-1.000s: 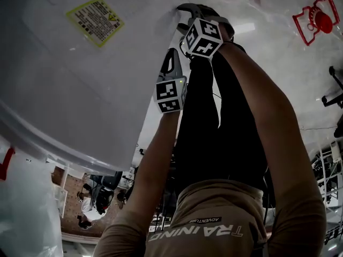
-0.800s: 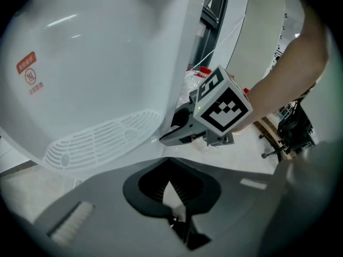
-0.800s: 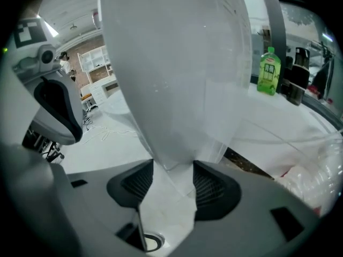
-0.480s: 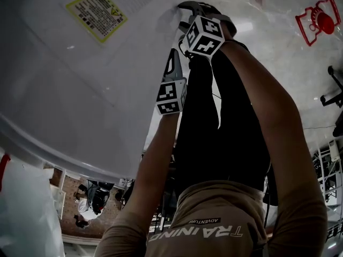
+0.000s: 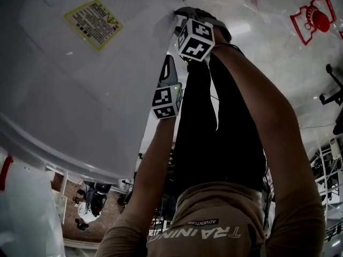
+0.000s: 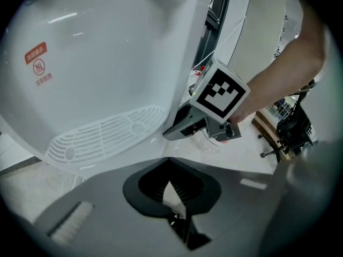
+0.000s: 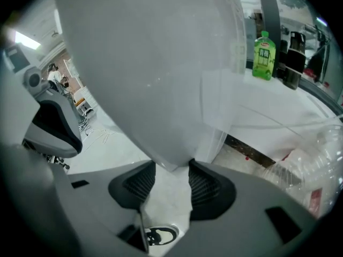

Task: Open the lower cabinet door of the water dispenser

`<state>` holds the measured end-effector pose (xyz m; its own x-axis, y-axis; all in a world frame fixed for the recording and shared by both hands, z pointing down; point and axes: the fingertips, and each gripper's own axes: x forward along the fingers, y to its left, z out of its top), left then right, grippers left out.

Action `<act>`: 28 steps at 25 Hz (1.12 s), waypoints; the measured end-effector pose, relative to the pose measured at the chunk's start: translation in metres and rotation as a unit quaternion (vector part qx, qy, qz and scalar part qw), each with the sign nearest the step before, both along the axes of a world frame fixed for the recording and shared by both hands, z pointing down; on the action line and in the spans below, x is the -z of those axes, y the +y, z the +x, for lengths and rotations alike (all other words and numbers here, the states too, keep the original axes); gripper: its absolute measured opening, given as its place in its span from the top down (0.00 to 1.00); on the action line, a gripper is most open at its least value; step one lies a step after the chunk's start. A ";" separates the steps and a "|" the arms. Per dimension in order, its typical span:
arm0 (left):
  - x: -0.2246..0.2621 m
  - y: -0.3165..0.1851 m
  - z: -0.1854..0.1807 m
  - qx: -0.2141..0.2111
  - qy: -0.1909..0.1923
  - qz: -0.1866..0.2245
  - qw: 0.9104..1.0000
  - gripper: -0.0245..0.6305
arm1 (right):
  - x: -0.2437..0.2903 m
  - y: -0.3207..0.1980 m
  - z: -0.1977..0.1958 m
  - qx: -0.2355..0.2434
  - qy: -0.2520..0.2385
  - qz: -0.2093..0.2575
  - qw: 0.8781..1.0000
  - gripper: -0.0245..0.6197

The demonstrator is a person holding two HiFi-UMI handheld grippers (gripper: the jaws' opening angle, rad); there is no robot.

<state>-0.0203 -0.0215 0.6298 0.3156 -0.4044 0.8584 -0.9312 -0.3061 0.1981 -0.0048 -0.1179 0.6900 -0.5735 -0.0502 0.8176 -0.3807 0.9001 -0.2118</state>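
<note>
The right gripper (image 7: 170, 169) is clenched on the cabinet door (image 7: 161, 79) of the water dispenser (image 5: 80, 106): in the right gripper view the door's rounded white corner comes down between the two ribbed black pads (image 7: 206, 189), which press against it from either side. From the head view this gripper sits highest, its marker cube (image 5: 196, 39) just below the jaws, which meet the white panel at its right edge. The left gripper view shows the same hold from the side, with one grey jaw laid against that edge and the person's hand (image 6: 257, 103) behind the cube. The left gripper (image 6: 169, 164) is clamped shut on nothing, its pads meeting at the tips with only a thin pale wedge between them. In the head view it hangs just below the right gripper, close beside the same edge but apart from it. On the white panel the left gripper view shows a curved slotted grille (image 6: 107, 135) and a small red mark (image 6: 37, 63), and the head view shows a yellow label (image 5: 94, 16) on its broad face. How far the door stands open cannot be told. Farther out, the right gripper view takes in a green bottle (image 7: 263, 48) on a white surface to the right and an office chair (image 7: 51, 125) to the left.
</note>
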 end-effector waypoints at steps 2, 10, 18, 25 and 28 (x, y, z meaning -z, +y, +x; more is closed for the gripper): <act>-0.003 0.007 0.003 0.002 0.011 -0.006 1.000 0.96 | 0.001 0.001 0.000 -0.002 0.004 -0.009 1.000 0.67; -0.002 0.021 -0.007 0.012 -0.014 -0.022 1.000 0.96 | -0.001 0.039 0.010 -0.009 0.017 -0.033 0.999 0.70; -0.001 0.035 -0.015 0.033 -0.024 -0.040 0.998 0.96 | 0.001 0.081 0.020 0.109 0.023 -0.036 0.993 0.70; 0.005 0.041 -0.007 0.063 -0.015 -0.044 0.997 0.96 | 0.009 0.079 0.008 0.179 0.029 0.036 0.983 0.70; 0.007 0.042 -0.005 0.083 -0.015 -0.045 0.995 0.96 | 0.009 0.083 0.007 0.187 0.027 0.026 0.982 0.70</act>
<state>-0.0253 0.0200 0.6223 0.2249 -0.3696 0.9016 -0.9732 -0.1302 0.1894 0.0026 -0.0348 0.6808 -0.5149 0.1137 0.8497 -0.0312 0.9880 -0.1511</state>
